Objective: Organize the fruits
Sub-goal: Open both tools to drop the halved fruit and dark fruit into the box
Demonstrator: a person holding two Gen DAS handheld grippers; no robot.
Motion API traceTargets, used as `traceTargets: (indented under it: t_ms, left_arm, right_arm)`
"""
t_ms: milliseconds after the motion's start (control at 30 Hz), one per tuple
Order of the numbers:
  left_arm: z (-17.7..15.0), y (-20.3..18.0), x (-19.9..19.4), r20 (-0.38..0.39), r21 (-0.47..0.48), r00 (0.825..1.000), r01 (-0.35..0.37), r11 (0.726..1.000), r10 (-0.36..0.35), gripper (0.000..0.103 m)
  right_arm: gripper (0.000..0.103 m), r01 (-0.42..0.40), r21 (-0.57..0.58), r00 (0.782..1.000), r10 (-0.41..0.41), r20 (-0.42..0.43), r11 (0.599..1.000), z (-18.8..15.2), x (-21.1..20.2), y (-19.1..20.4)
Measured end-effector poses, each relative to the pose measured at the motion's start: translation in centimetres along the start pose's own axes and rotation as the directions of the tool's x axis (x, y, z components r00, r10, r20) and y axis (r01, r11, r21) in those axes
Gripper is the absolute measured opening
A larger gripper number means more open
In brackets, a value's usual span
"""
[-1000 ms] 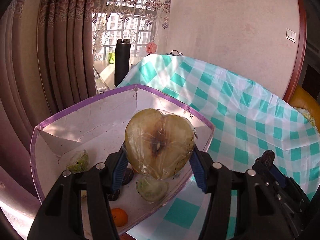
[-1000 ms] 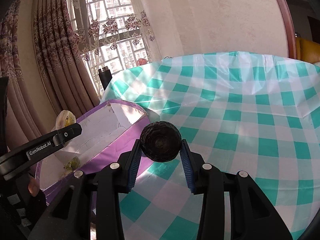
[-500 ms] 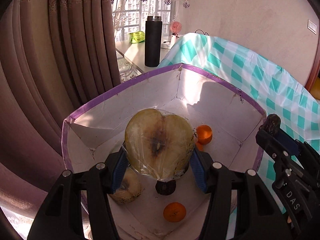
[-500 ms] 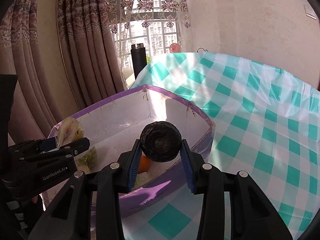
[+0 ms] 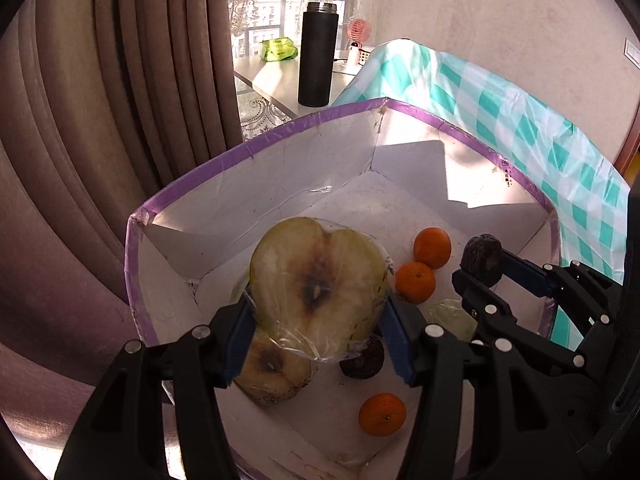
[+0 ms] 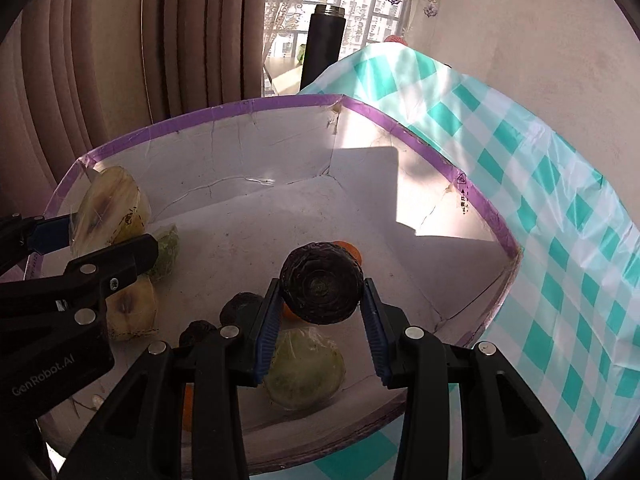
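Left gripper (image 5: 318,316): jaws partly spread, blue pads pinching a plastic-wrapped halved apple (image 5: 318,286) by its sides, cut face with browned core toward the camera, held above the inside of the box (image 5: 260,176), a white carton with purple-taped rim. Right gripper (image 6: 322,312): jaws drawn in as far as they go on a dark wrinkled round fruit (image 6: 321,283), pinched between both pads, also over the box interior. On the box floor, left wrist view: three oranges (image 5: 415,282), a second wrapped apple half (image 5: 272,368) directly under the held one, another dark fruit (image 5: 362,358) beside it, and a pale green wrapped piece (image 5: 450,316) near the right gripper's fingers. This view alone shows the right gripper from the side with its fruit over the box's right wall, plus a green bag (image 5: 278,49) and small pink fan (image 5: 359,32) on the sill. Right wrist view alone shows two dark fruits on the floor, the pale green piece unobstructed, and a further green wrapped item (image 6: 166,254) behind the left gripper's finger. Both views: checked tablecloth (image 6: 540,200), black flask (image 5: 317,54), curtain (image 5: 140,80).
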State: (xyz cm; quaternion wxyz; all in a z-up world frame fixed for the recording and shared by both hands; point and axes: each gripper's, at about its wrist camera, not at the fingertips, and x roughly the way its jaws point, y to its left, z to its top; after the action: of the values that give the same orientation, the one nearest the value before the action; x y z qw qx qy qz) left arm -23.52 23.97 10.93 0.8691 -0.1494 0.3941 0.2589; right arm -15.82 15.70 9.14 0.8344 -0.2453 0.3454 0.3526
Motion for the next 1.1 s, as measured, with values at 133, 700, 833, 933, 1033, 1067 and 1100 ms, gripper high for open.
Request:
traceTargets:
  t_ms: [133, 700, 833, 933, 1033, 1067, 1100]
  left_arm:
    - [-0.2, 0.5, 1.1, -0.050, 0.000, 0.999, -0.006, 1.000, 0.006, 0.057]
    - [-0.3, 1.1, 2.2, -0.091, -0.014, 0.994, -0.059, 0.998, 0.058, 0.067]
    - [0.0, 1.6, 2.1, -0.093, -0.042, 0.996, -0.001, 0.999, -0.003, 0.082]
    - [0.0, 1.7, 1.9, -0.095, -0.054, 0.995, 0.033, 0.998, -0.038, 0.087]
    - [-0.2, 1.4, 1.9, -0.097, -0.039, 0.994, 0.036, 0.999, -0.040, 0.089]
    - [-0.2, 1.3, 2.0, -0.097, -0.034, 0.994, 0.038, 0.999, -0.041, 0.090]
    - [-0.2, 1.3, 2.0, -0.096, -0.027, 0.994, 0.040, 0.999, -0.042, 0.091]
  right_arm:
    - [0.040, 0.026, -0.027, 0.999, -0.027, -0.041, 0.999, 0.6, 0.7, 0.4]
    - [0.071, 0.085, -0.072, 0.975, -0.098, -0.200, 0.994, 2.3, 3.1, 0.5]
    - [0.083, 0.085, -0.020, 0.976, -0.088, -0.201, 0.996, 2.5, 2.6, -1.0]
    - [0.087, 0.076, -0.011, 0.977, -0.076, -0.199, 0.997, 2.5, 2.6, -1.4]
    - [0.087, 0.085, -0.018, 0.976, -0.087, -0.200, 0.996, 2.6, 2.7, -1.4]
    - [0.087, 0.084, -0.014, 0.977, -0.085, -0.198, 0.996, 2.6, 2.7, -1.4]
    - [0.087, 0.080, -0.009, 0.978, -0.080, -0.195, 0.997, 2.6, 2.7, -1.6]
